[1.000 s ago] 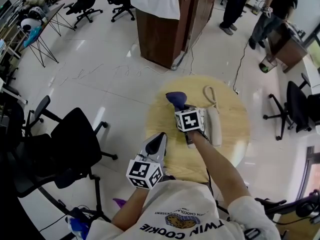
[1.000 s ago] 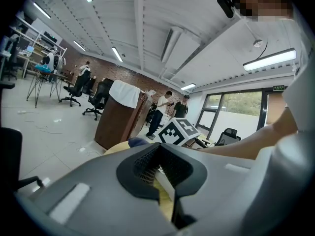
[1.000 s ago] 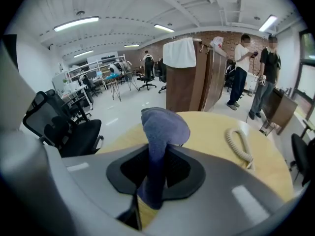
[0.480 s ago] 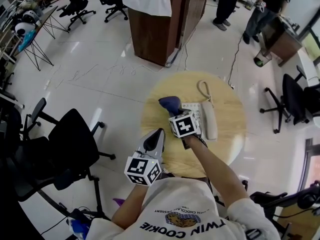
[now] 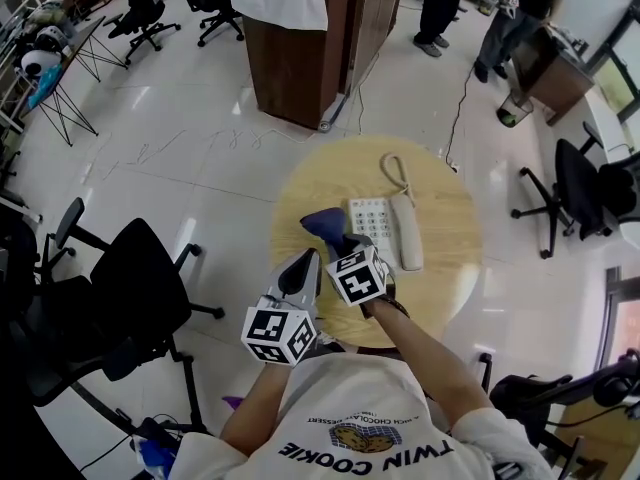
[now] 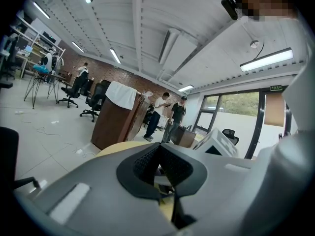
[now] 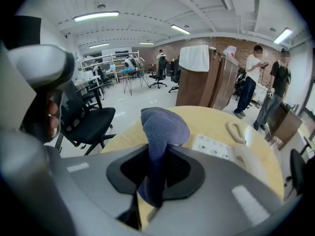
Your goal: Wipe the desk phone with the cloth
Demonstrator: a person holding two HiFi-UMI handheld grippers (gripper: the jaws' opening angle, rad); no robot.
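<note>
A white desk phone (image 5: 382, 231) with its handset and coiled cord lies on the round wooden table (image 5: 440, 278); it also shows at the right in the right gripper view as the phone (image 7: 221, 149). My right gripper (image 5: 338, 240) is shut on a blue-purple cloth (image 5: 324, 223), held left of the phone's keypad and above the tabletop. The cloth (image 7: 160, 136) stands up between the jaws. My left gripper (image 5: 303, 268) is shut and empty at the table's near-left edge, also seen in its own view (image 6: 160, 168).
A black office chair (image 5: 140, 288) stands left of the table. A wooden lectern (image 5: 310, 48) draped with a white cloth is beyond it. People (image 5: 520, 8) stand at the far right. More chairs (image 5: 575, 193) sit at the right, and a cable (image 5: 462, 88) runs across the floor.
My right gripper with the cloth has drawn back off the phone, leftwards and toward me, uncovering the keypad. The left gripper stays at the table's near edge.
</note>
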